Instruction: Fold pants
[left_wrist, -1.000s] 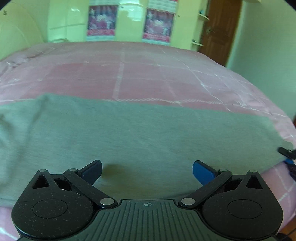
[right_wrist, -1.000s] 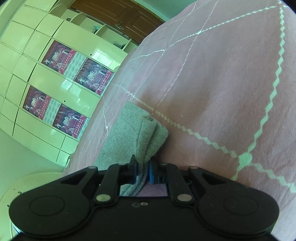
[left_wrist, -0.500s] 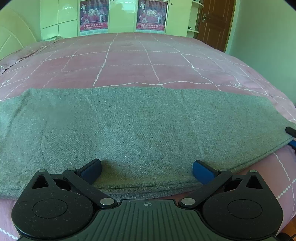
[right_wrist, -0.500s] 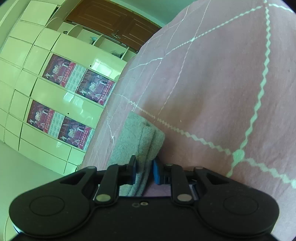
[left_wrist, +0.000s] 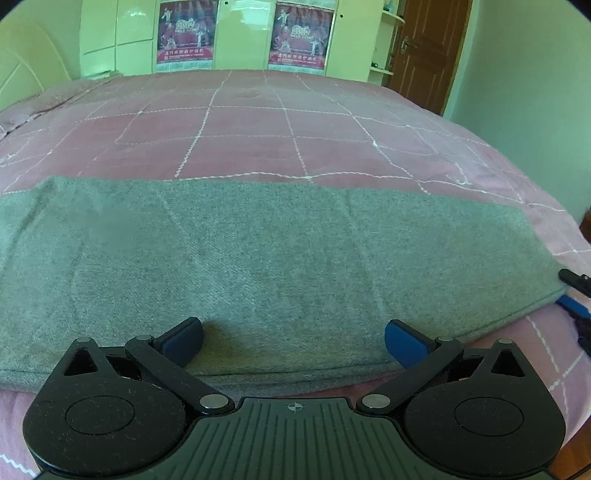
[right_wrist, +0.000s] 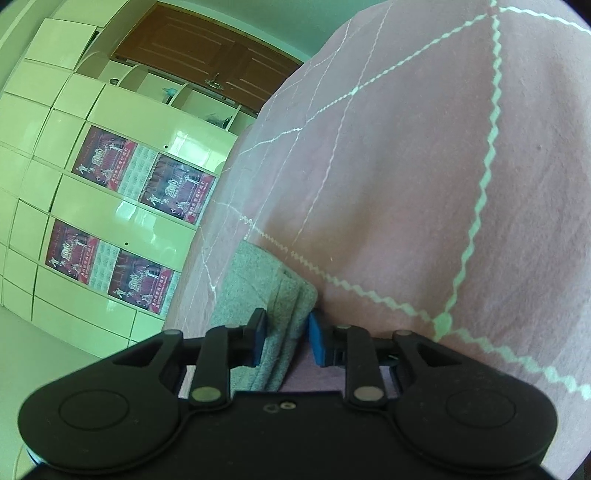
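Note:
Grey pants (left_wrist: 277, 251) lie flat as a long band across the pink bed. My left gripper (left_wrist: 293, 334) hovers over their near edge, open wide, with nothing between its blue pads. At the pants' right end the tips of my right gripper (left_wrist: 576, 291) show. In the right wrist view that folded end of the pants (right_wrist: 251, 280) sits between the jaws of my right gripper (right_wrist: 287, 338). The jaws are opening; a gap shows beside the right pad (right_wrist: 317, 341), so the cloth is loose.
The pink quilt (left_wrist: 258, 125) with white stitched squares covers the whole bed and drops off at the right edge (left_wrist: 561, 221). A pale cupboard with posters (left_wrist: 295, 33) and a brown door (left_wrist: 424, 48) stand beyond the far side.
The right gripper's jaws have parted from shut on the pants' end to a small gap. The left gripper shifted a little over the pants and stayed open.

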